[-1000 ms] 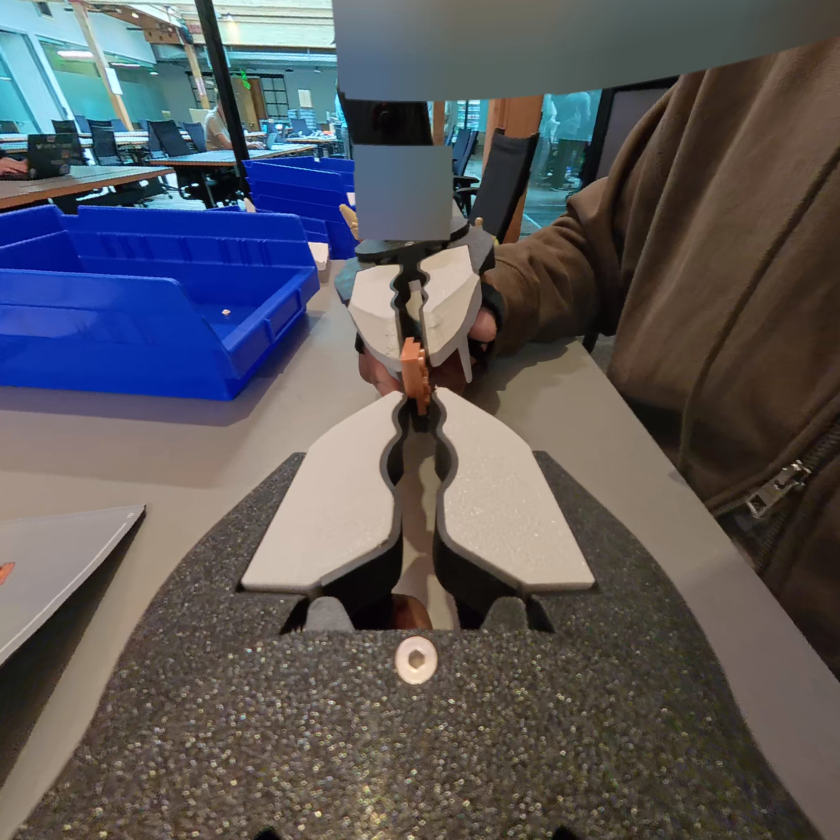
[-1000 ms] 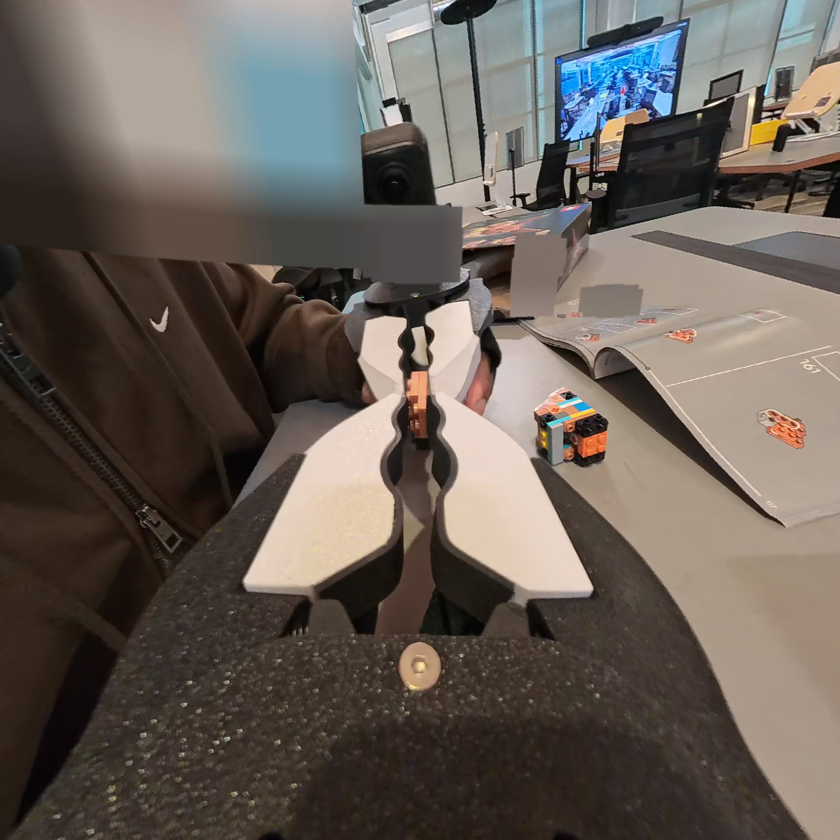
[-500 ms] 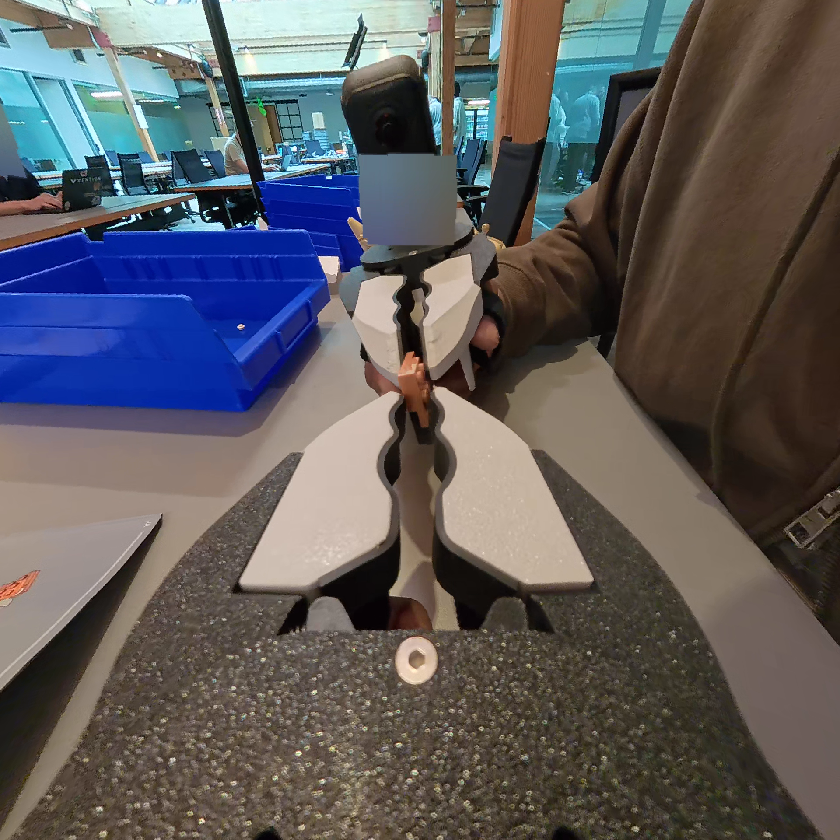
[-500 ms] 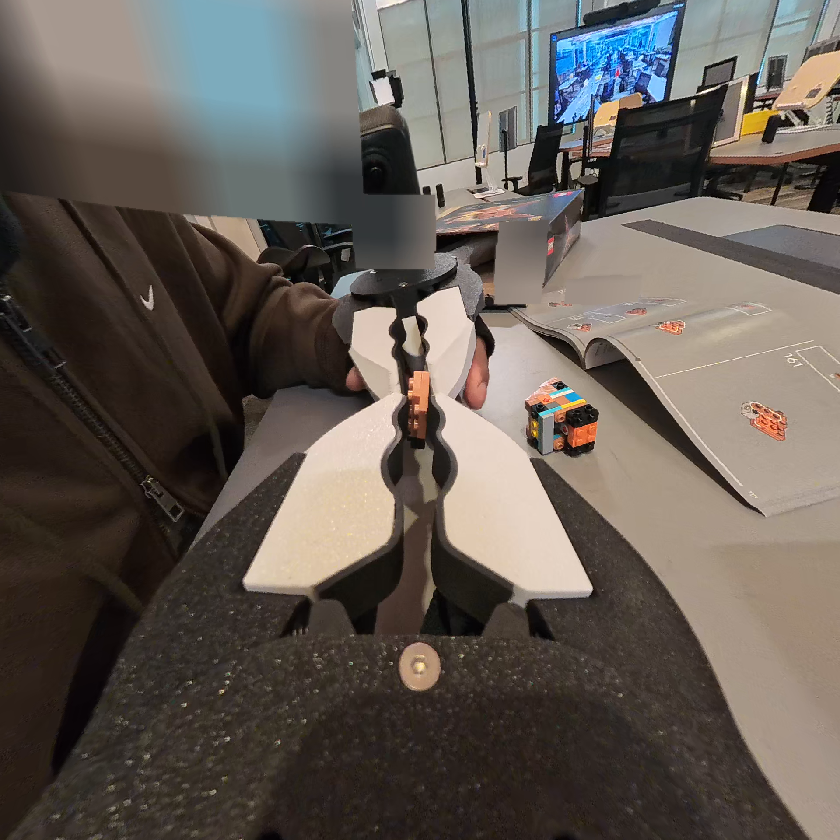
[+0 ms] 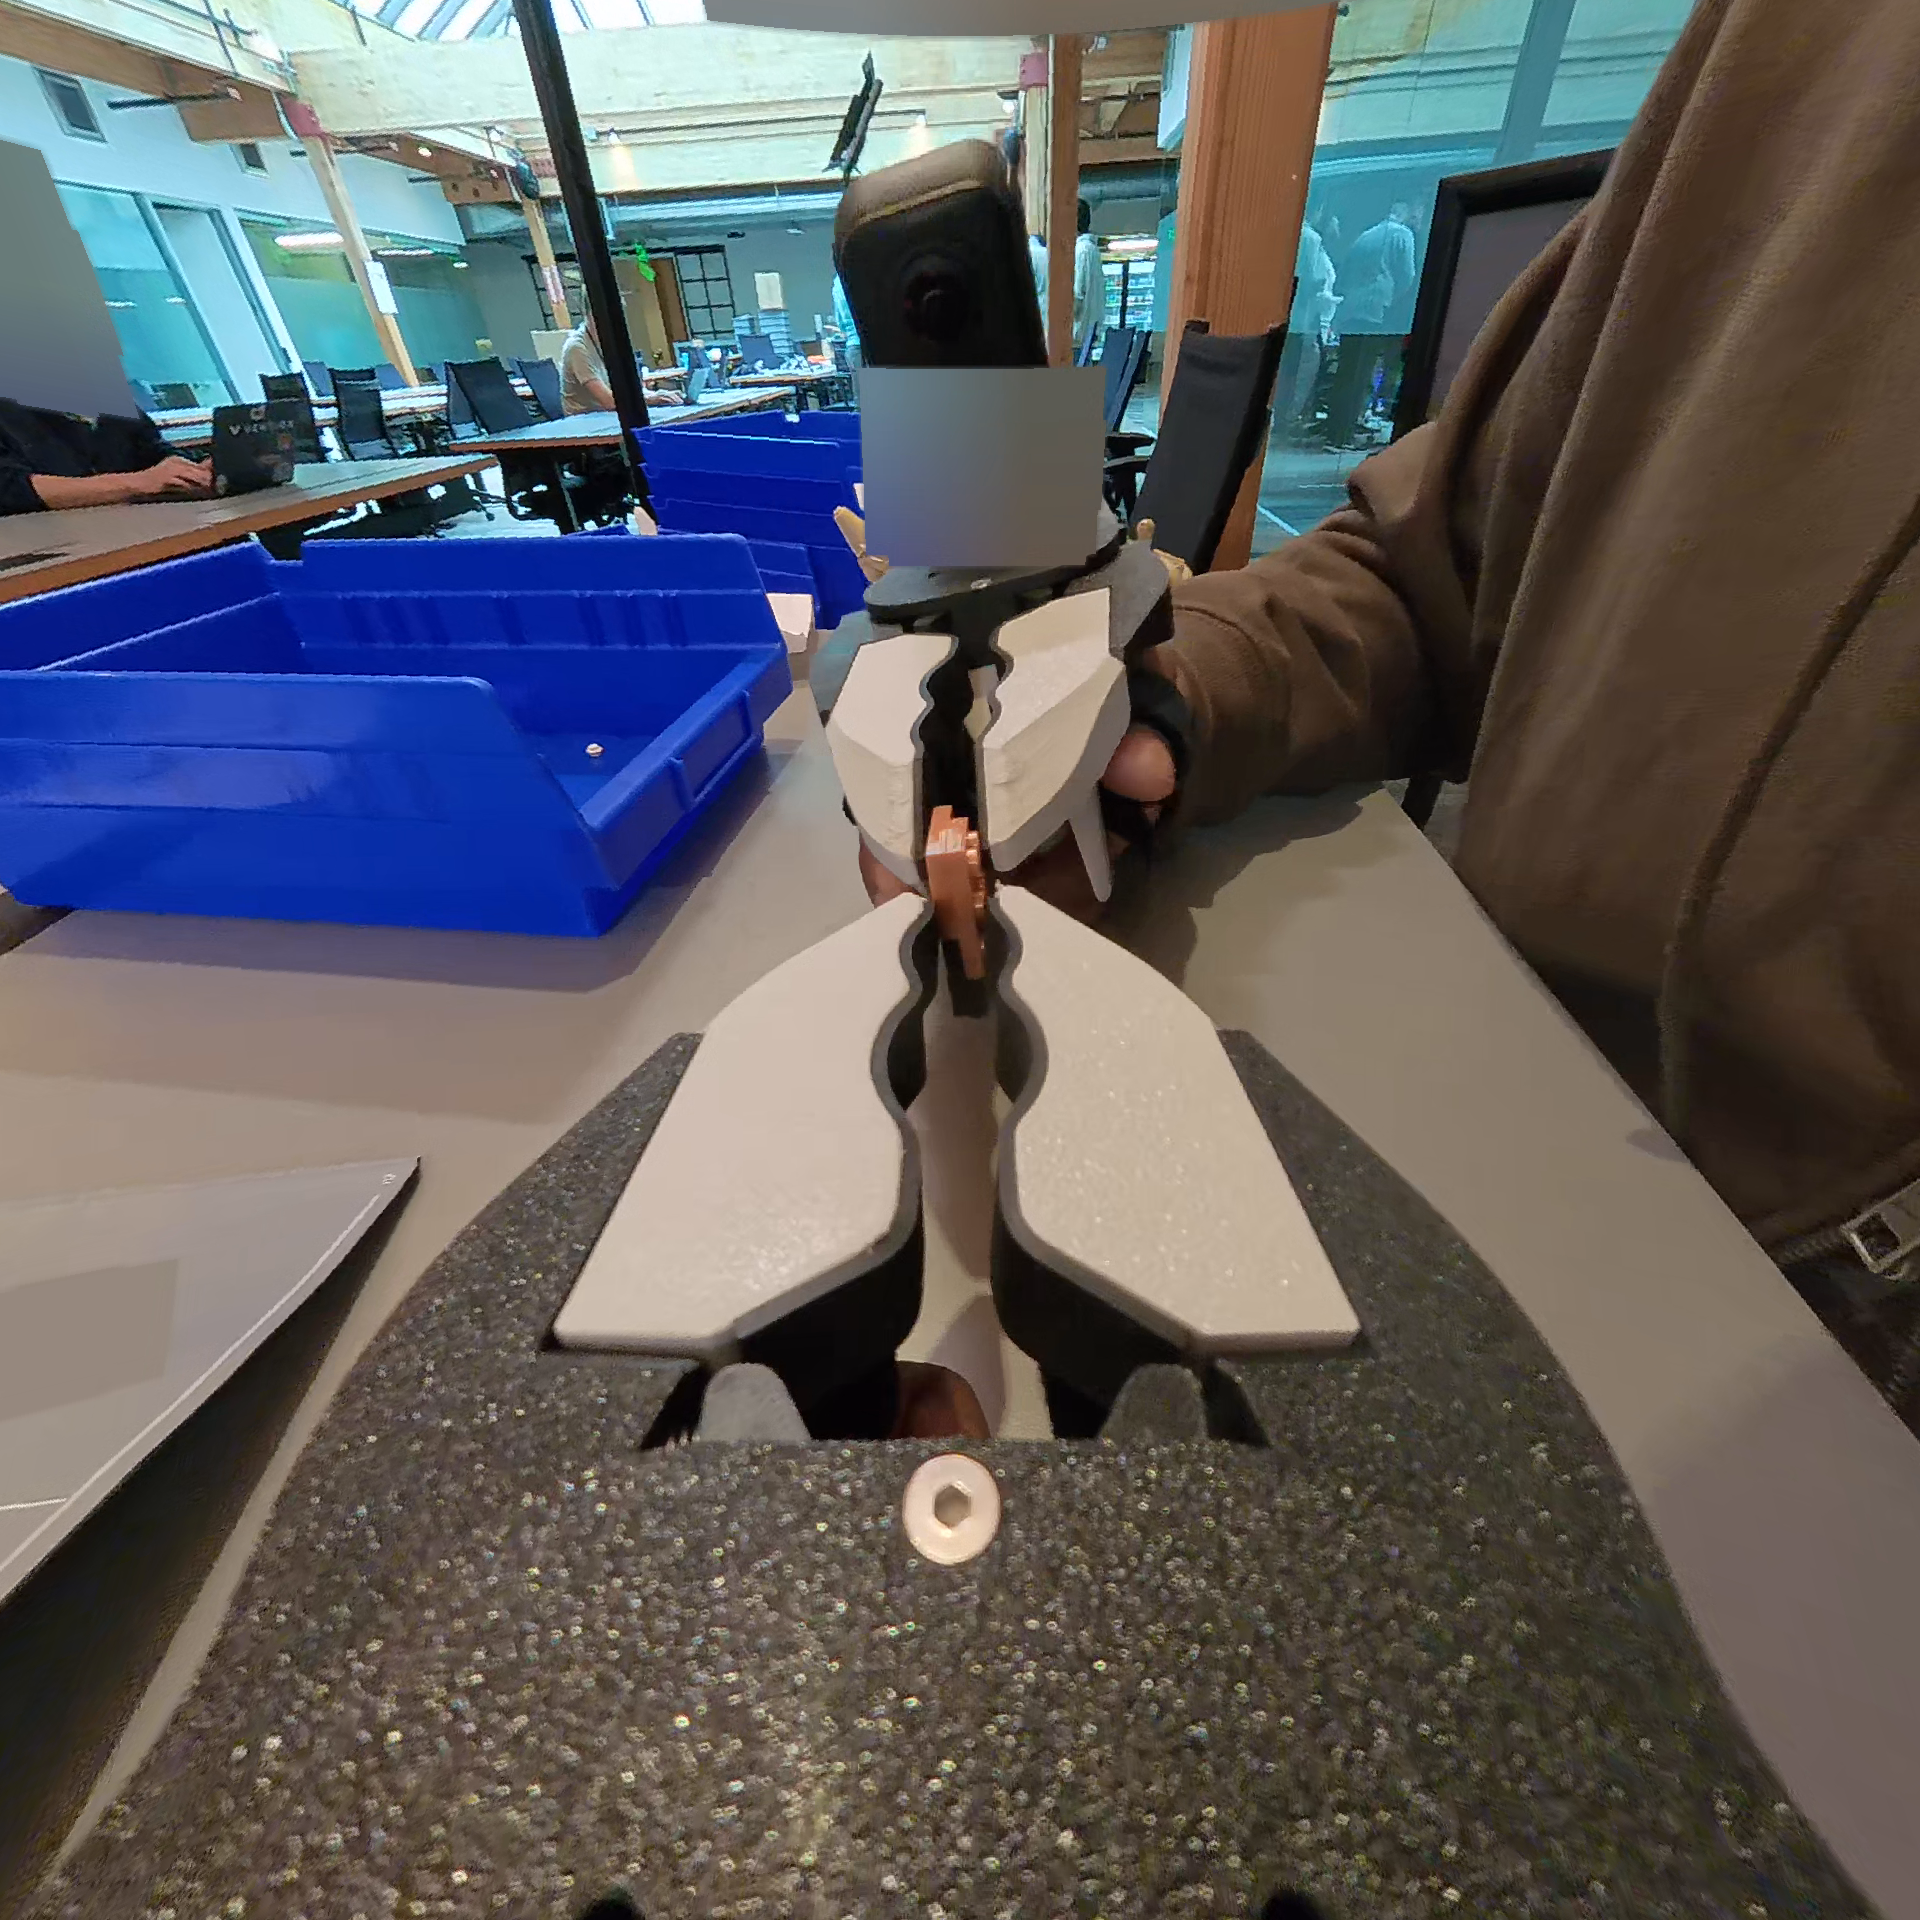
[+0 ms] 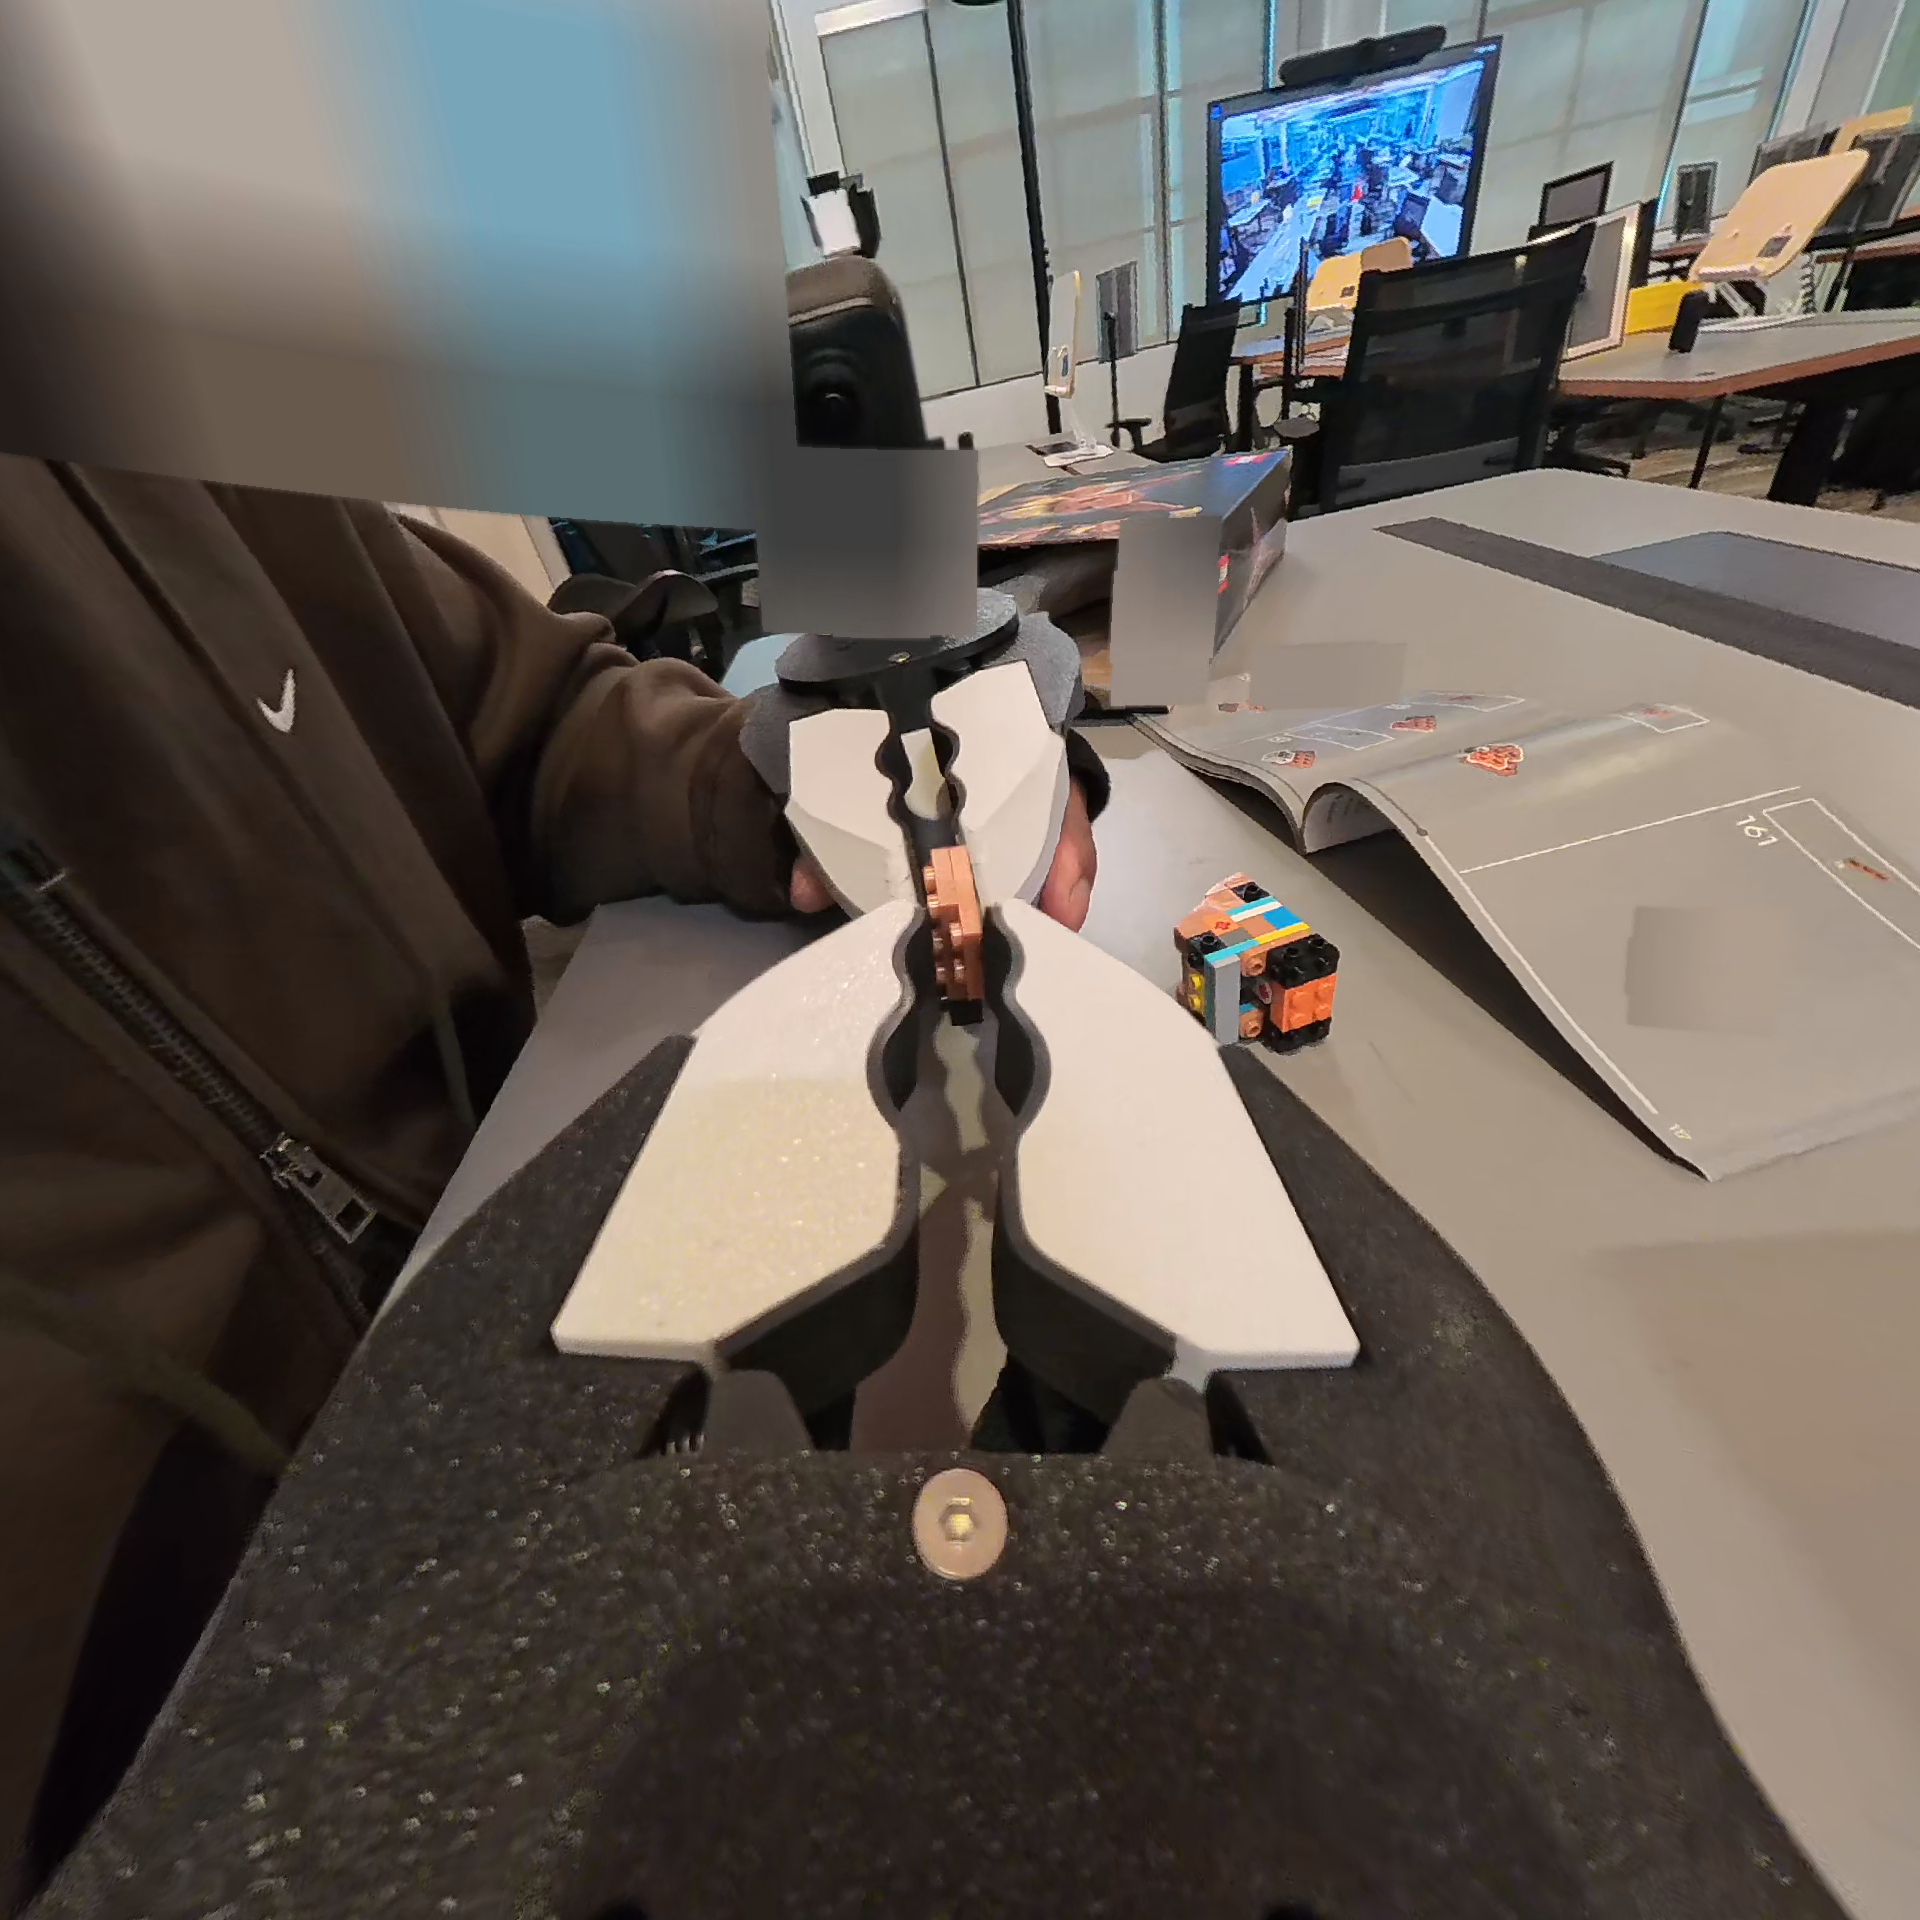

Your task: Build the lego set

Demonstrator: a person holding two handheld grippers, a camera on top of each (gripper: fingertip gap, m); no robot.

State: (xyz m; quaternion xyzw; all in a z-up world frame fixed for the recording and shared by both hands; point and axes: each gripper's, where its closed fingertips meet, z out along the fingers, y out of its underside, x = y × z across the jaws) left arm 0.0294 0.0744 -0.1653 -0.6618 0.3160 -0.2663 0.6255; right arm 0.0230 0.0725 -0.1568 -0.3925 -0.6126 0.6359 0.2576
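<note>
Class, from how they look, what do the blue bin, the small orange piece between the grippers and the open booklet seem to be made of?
Blue bin: likely moulded plastic; glossy sheen, ribbed walls.
Small orange piece: likely hard plastic; round studs, smooth surface.
Open booklet: paper; thin curved pages, matte grey print.

At my right claw's two o'clock, the small multicoloured brick cube (image 6: pixel 1255 958) and open grey instruction booklet (image 6: pixel 1621 914) block passage.
</note>
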